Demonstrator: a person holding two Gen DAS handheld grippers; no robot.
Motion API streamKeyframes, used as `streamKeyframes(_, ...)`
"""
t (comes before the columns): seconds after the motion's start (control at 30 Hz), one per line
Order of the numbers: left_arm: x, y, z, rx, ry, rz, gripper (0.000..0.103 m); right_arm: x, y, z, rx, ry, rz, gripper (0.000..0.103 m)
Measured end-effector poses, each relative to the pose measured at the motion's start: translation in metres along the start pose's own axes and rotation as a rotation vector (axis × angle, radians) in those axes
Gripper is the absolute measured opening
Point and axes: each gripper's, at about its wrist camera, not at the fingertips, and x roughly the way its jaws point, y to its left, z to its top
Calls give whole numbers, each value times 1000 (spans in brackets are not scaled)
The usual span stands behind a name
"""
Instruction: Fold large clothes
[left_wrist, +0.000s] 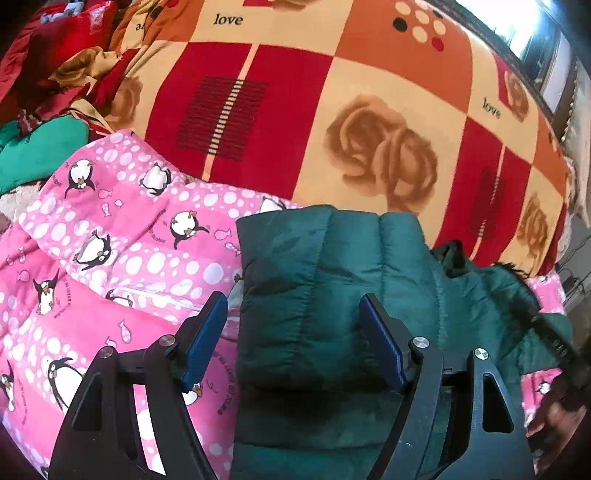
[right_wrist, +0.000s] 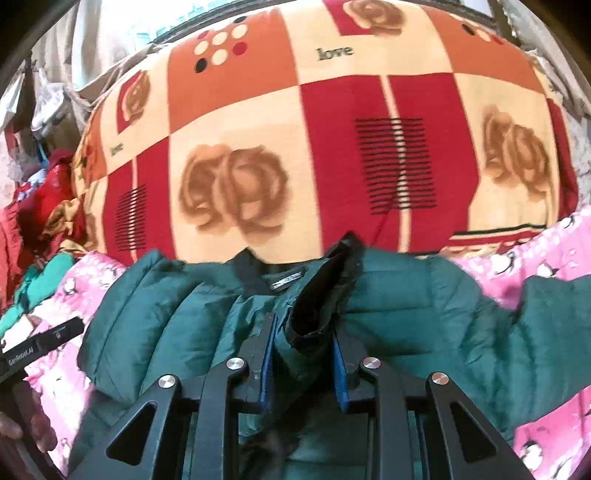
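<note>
While both claws work over a bed, the scene reads so:

Jacket: a dark green quilted jacket (left_wrist: 332, 280) lies on the pink penguin quilt (left_wrist: 110, 240), from 6 o'clock toward the centre in both wrist views; its collar with a small label (right_wrist: 286, 282) sits near the middle of the right wrist view.

Left gripper (left_wrist: 295, 336): jaws spread wide, blue pads (left_wrist: 207, 332) apart; the jacket's folded edge lies between them, nothing pinched.

Right gripper (right_wrist: 303, 354): jaws drawn in on a bunched fold of the jacket with its black trim (right_wrist: 325, 291), which stands up at 12 o'clock from the fingertips.

Blanket: a red, orange and cream blanket (left_wrist: 369, 110) with roses and "love" fills 12 o'clock.

Clutter: red and teal clothes (left_wrist: 40, 147) heaped at 9 to 10 o'clock in the left wrist view.
</note>
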Motion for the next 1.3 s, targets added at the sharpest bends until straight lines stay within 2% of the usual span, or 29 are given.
streamKeyframes(0.2,25,-3,-5,2,73,15,74,-1,-34,10,-2,-18,-106,17)
streamKeyframes(0.33,31,-9,-8,22,82,27,74,3,-59,8,26,-2,-149,16)
streamKeyframes(0.5,43,-16,-14,56,117,35,75,14,-90,-9,77,34,-217,14)
streamKeyframes(0.63,53,-27,-20,102,129,43,79,34,-113,-22,111,88,-267,14)
streamKeyframes(0.8,50,-32,-22,139,109,74,79,48,-126,-31,168,165,-245,15)
streamKeyframes(0.83,47,-31,-21,135,106,72,79,43,-127,-31,183,168,-240,19)
streamKeyframes(0.87,43,-30,-19,129,95,67,79,39,-127,-30,187,161,-239,34)
streamKeyframes(0.9,40,-30,-18,128,83,65,79,33,-125,-29,183,153,-248,54)
streamKeyframes(0.97,32,-30,-15,133,50,73,79,15,-117,-25,165,106,-250,76)
streamKeyframes(1.1,23,-32,-8,150,-10,113,79,-13,-93,-13,138,39,-217,77)
streamKeyframes(1.2,25,-28,-5,145,-11,127,79,-20,-64,-2,109,23,-97,77)
streamKeyframes(1.23,27,-27,-4,137,-5,129,79,-16,-48,1,85,35,-35,77)
streamKeyframes(1.3,32,-24,-2,130,6,138,79,-8,-29,4,55,58,35,77)
